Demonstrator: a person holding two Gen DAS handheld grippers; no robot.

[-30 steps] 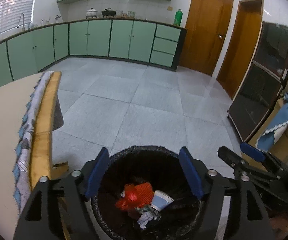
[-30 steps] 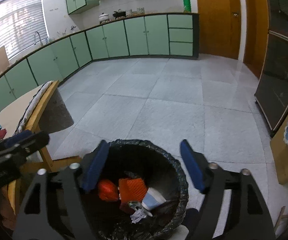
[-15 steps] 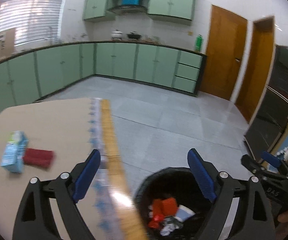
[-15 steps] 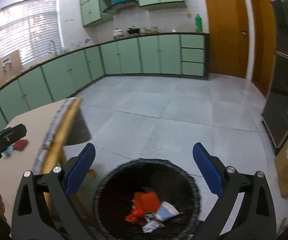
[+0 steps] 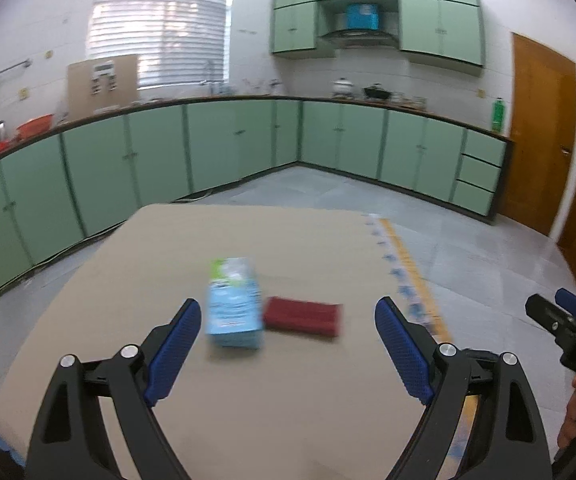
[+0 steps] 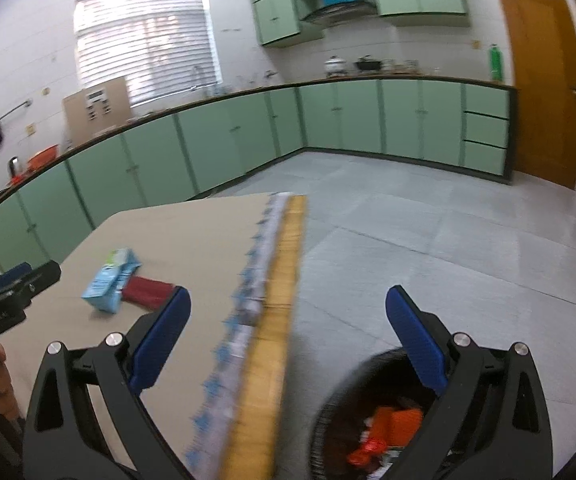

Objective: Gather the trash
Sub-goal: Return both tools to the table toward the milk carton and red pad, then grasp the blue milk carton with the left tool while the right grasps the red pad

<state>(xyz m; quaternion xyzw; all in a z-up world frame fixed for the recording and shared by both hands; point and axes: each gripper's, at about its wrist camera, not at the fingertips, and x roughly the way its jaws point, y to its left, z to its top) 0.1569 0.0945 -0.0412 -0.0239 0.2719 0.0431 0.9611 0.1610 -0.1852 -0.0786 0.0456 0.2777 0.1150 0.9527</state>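
Just 1 carton (image 5: 233,304), 1 red packet (image 5: 303,316).

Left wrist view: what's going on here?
A person with a handheld tool in each hand is clearing trash off a table. The left tool is open and empty, aimed at a blue carton and a dark red packet lying side by side. The right tool, also open and empty, hangs over the table edge beside the bin, which holds orange trash.

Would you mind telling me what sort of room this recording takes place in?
Most likely a home kitchen: green cabinets run under a long counter, a range hood hangs between wall cupboards, and pots sit on the counter.
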